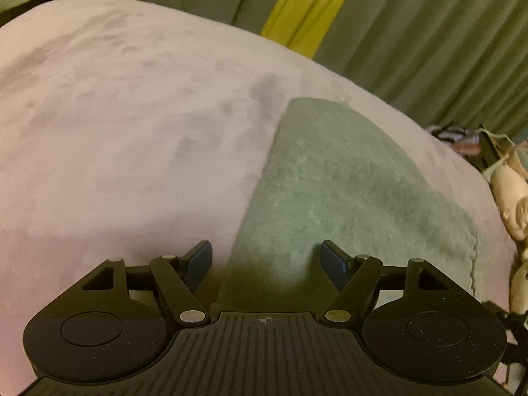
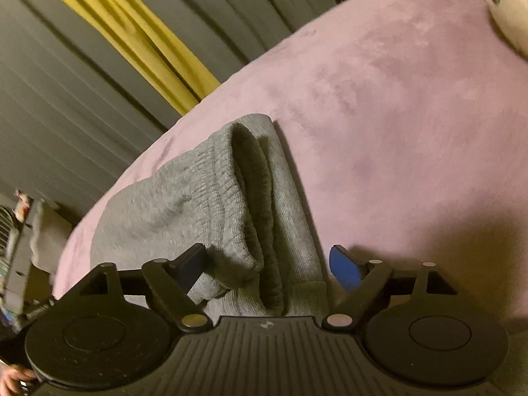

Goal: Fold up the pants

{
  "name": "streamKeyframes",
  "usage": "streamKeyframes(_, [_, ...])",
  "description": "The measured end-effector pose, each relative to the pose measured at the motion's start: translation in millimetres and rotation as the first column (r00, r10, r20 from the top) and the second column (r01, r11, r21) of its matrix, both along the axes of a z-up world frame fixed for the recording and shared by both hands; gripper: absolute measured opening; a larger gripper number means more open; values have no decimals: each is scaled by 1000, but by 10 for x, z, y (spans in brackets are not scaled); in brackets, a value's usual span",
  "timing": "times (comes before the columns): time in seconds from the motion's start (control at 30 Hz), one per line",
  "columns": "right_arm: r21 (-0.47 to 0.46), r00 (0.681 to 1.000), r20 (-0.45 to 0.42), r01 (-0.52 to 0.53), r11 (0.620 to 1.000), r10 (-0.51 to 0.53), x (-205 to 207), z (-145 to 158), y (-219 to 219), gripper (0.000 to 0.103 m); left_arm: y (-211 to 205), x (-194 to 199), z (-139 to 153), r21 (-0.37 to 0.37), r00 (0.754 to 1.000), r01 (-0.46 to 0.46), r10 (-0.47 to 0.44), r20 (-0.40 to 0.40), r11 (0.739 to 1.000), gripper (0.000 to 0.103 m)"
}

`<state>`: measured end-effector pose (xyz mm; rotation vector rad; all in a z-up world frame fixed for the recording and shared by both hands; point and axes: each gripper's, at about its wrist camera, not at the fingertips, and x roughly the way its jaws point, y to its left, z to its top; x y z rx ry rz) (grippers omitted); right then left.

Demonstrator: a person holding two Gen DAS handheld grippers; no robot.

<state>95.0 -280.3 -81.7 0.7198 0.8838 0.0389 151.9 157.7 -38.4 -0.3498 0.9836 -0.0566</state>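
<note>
Grey pants (image 1: 346, 181) lie folded and flat on a pink plush bed cover (image 1: 115, 115). My left gripper (image 1: 266, 254) hovers open over the cloth's near left edge, one blue pad above the cover and the other above the cloth. In the right wrist view the pants (image 2: 198, 191) show their ribbed elastic waistband, doubled over into a thick fold on the cover (image 2: 396, 115). That fold runs down between the fingers of my right gripper (image 2: 269, 257), which stands open. The right blue pad (image 2: 345, 267) is clear of the fabric.
Grey-green curtains with a yellow strip (image 1: 307, 6) hang behind the bed, also in the right wrist view (image 2: 132, 39). Pale plush toys (image 1: 508, 191) (image 2: 505, 6) lie at the bed's edge. Cluttered shelving (image 2: 16, 247) stands at the left, and a hand (image 2: 13, 379) shows at the bottom corner.
</note>
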Motion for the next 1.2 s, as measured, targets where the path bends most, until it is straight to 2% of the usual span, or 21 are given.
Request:
streamKeyframes(0.1, [53, 1000, -10, -1, 999, 2, 57, -72, -53, 85, -110, 53, -17, 31, 999, 37, -36, -5, 999, 78])
streamKeyframes(0.37, [69, 1000, 1, -31, 997, 31, 163, -133, -17, 87, -240, 159, -92, 63, 997, 79, -78, -18, 995, 81])
streamKeyframes(0.77, [18, 991, -12, -135, 991, 135, 413, -212, 114, 93, -153, 356, -230, -21, 995, 77, -78, -59, 997, 87])
streamKeyframes(0.9, [7, 988, -3, -157, 988, 157, 480, -221, 136, 93, -120, 439, -269, -55, 995, 90, -92, -49, 994, 88])
streamKeyframes(1.0, [-5, 985, 15, -173, 985, 173, 522, -224, 151, 86, -120, 516, -294, -76, 993, 115, -118, -31, 990, 90])
streamKeyframes(1.03, [2, 983, 25, -184, 983, 184, 532, -226, 147, 78, -124, 546, -304, -79, 991, 130, -132, -23, 988, 91])
streamKeyframes(1.07, [18, 981, 32, -190, 982, 189, 540, -231, 135, 76, -120, 580, -316, -87, 989, 145, -147, -17, 986, 91])
streamKeyframes(1.2, [79, 978, 27, -209, 975, 208, 589, -284, 58, 78, -97, 688, -369, -138, 980, 197, -198, 8, 971, 95])
